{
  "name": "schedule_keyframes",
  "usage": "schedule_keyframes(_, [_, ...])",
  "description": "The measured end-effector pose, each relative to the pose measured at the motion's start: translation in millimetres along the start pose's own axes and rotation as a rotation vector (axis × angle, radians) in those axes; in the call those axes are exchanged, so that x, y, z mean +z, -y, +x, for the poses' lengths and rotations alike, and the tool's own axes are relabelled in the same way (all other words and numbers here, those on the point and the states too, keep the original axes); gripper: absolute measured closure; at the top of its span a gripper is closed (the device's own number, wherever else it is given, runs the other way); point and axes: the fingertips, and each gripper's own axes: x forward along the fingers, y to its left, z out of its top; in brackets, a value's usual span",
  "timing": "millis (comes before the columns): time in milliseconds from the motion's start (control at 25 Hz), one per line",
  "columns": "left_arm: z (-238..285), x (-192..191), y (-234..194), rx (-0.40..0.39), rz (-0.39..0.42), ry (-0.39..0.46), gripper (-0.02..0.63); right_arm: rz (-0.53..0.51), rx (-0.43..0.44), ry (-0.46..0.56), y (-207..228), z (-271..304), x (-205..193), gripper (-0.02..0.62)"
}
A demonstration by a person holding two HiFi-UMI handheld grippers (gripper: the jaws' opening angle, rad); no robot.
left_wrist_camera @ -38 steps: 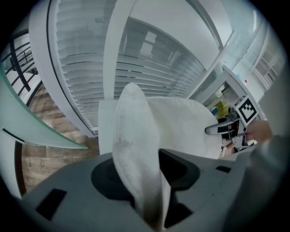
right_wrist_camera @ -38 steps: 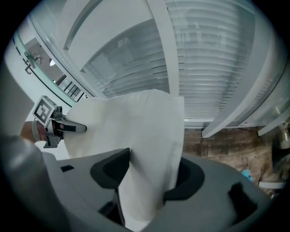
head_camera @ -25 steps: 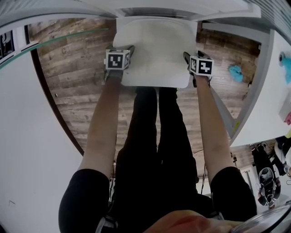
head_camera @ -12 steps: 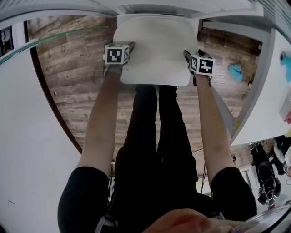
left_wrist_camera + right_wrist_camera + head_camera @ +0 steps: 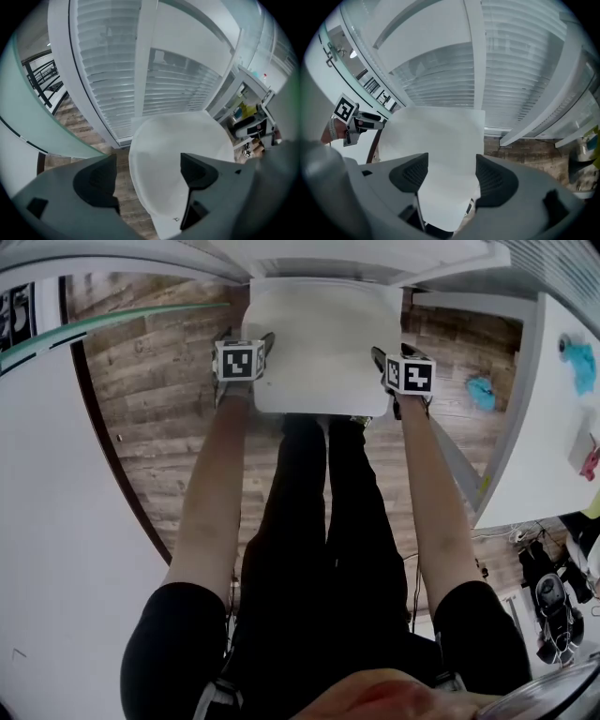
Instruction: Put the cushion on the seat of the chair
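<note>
The white cushion (image 5: 319, 343) is laid flat, broad face up, between the person's legs (image 5: 319, 521) and the louvred wall (image 5: 108, 70). What bears it is hidden. It is nearly square, so no long axis can be told. The fingers (image 5: 101, 183) of the left gripper (image 5: 149, 176) are being opened wide over its left edge. Those of the right gripper (image 5: 451, 177) are held apart over its right edge. Nothing is gripped.

Right gripper (image 5: 451, 172): jaws apart, white cushion (image 5: 440, 133) lying between pads, unpinched. Left gripper (image 5: 375, 121) at cushion's left edge. Window blinds (image 5: 511, 70) far. Wooden floor (image 5: 525, 157) right.
</note>
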Motion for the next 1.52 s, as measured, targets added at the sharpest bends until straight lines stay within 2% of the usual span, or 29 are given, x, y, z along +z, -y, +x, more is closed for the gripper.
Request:
schedule_keyframes(200, [-48.2,11.0,37.7,-0.063,-0.005,0.049,0.195,-0.037,0.034,0.039,-31.3,-40.8,15.0,0.284])
schedule_keyframes(480, [-125.9,19.2,90.4,-0.115,0.011,0.053,0.198,-0.04,0.092,0.101,-75.9,-115.5,25.4,0.3])
schedule_keyframes(560, [-151.3,26.0,102.6,-0.135,0.008,0.069,0.2,-0.042,0.098,0.134,-88.2,-139.9,31.7,0.347])
schedule_keyframes(640, [-178.1,31.4,113.3,-0.152,0.016,0.084,0.23,-0.038,0.093,0.173,-99.7,-166.1,37.0,0.463])
schedule_keyframes(720, [-206.8,38.1,121.9,-0.158,0.022,0.113,0.352,-0.045,0.093,0.209,-112.7,-193.0,40.8,0.535])
schedule_keyframes(880, [-260.9,65.8,145.4,-0.175,0.088,0.209,0.486,-0.116,0.122,0.307,-139.3,-248.4,61.2,0.578])
schedule_keyframes(1000, [-302.7,81.7,168.7,-0.203,0.152,0.266,0.565,-0.228,0.135,0.428,-160.7,-303.7,79.0,0.58])
schedule_keyframes(1160, [-369.4,120.5,198.7,-0.259,0.215,0.407,0.594,-0.351,0.143,0.582,-181.7,-387.6,105.9,0.58])
schedule_keyframes(1320, [-445.2,156.9,222.5,-0.313,0.293,0.583,0.594,-0.397,0.196,0.712,-204.7,-461.2,127.6,0.58])
schedule_keyframes(1520, [-540.0,196.0,242.1,-0.341,0.341,0.763,0.594,-0.483,0.227,0.885,-227.9,-552.1,152.5,0.58])
